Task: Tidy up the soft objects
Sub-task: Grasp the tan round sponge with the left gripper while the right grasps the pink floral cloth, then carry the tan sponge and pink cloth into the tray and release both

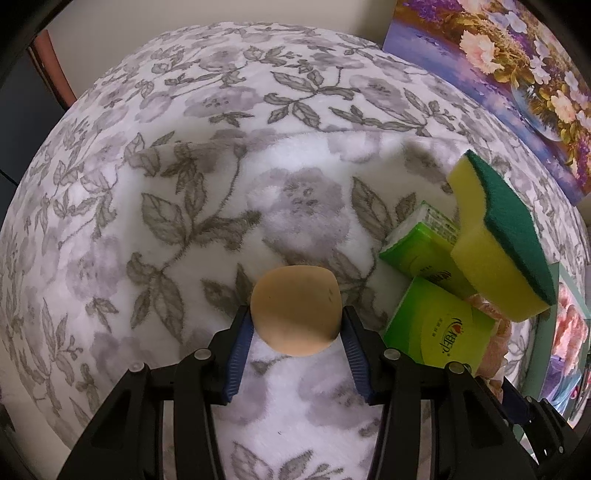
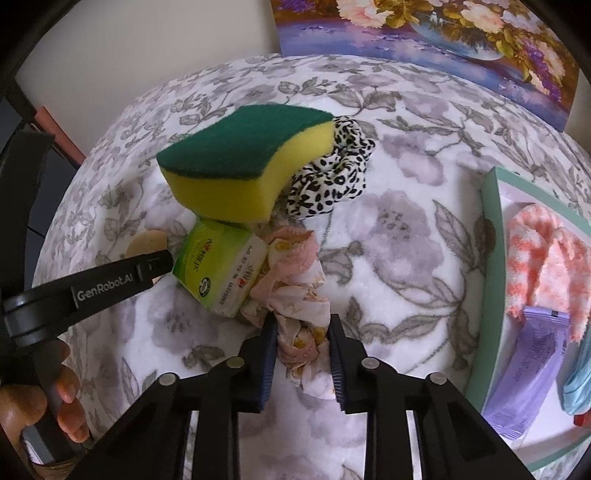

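My left gripper (image 1: 296, 320) is shut on a tan round puff (image 1: 295, 310), just above the floral blanket (image 1: 221, 203). My right gripper (image 2: 303, 330) is shut on a crumpled pink floral cloth (image 2: 295, 295) lying on the blanket. A yellow-green sponge (image 2: 236, 166) leans on green tissue packs (image 2: 218, 269); they also show in the left wrist view, sponge (image 1: 498, 236) and packs (image 1: 432, 325). A black-and-white spotted scrunchie (image 2: 332, 173) lies behind the sponge. A mint tray (image 2: 491, 229) at the right holds a pink fuzzy sock (image 2: 543, 251) and a purple packet (image 2: 524, 373).
A floral painting (image 2: 424, 33) leans on the wall at the back right. A blue item (image 2: 576, 384) lies in the tray's right part. The left gripper's body (image 2: 92, 288) and the hand holding it (image 2: 70, 402) sit at the left of the right wrist view.
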`<state>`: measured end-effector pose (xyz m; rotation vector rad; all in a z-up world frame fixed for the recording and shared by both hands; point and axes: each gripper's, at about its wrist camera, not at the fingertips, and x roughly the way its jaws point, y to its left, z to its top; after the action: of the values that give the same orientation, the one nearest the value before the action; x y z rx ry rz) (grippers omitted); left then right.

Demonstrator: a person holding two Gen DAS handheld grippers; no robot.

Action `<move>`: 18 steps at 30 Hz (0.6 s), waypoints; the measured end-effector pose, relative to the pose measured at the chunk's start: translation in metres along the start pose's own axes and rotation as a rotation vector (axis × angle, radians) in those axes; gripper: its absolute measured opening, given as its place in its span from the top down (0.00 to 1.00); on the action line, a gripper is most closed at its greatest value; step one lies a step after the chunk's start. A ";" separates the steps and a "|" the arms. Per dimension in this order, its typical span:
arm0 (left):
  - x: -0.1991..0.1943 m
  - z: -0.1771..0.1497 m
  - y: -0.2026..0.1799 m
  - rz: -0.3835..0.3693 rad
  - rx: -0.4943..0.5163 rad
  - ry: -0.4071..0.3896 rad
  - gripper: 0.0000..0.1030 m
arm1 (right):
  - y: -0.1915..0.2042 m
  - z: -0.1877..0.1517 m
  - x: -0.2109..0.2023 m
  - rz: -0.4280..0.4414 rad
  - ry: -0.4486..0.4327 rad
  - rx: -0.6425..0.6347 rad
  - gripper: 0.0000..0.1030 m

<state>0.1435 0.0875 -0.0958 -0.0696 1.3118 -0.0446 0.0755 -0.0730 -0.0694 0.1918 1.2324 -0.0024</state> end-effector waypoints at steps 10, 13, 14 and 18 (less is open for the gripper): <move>-0.025 -0.011 0.004 -0.025 -0.022 -0.023 0.52 | -0.022 -0.002 -0.035 0.002 -0.064 0.054 0.77; -0.037 -0.014 0.003 -0.029 -0.024 -0.038 0.52 | -0.028 -0.003 -0.048 0.008 -0.093 0.066 0.77; -0.041 -0.015 0.004 -0.030 -0.026 -0.045 0.52 | -0.028 -0.003 -0.050 0.010 -0.099 0.070 0.77; -0.053 -0.016 0.005 -0.028 -0.030 -0.071 0.52 | -0.032 -0.001 -0.064 0.014 -0.138 0.093 0.77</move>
<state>0.1142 0.0956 -0.0489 -0.1140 1.2404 -0.0456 0.0500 -0.1112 -0.0146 0.2770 1.0945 -0.0601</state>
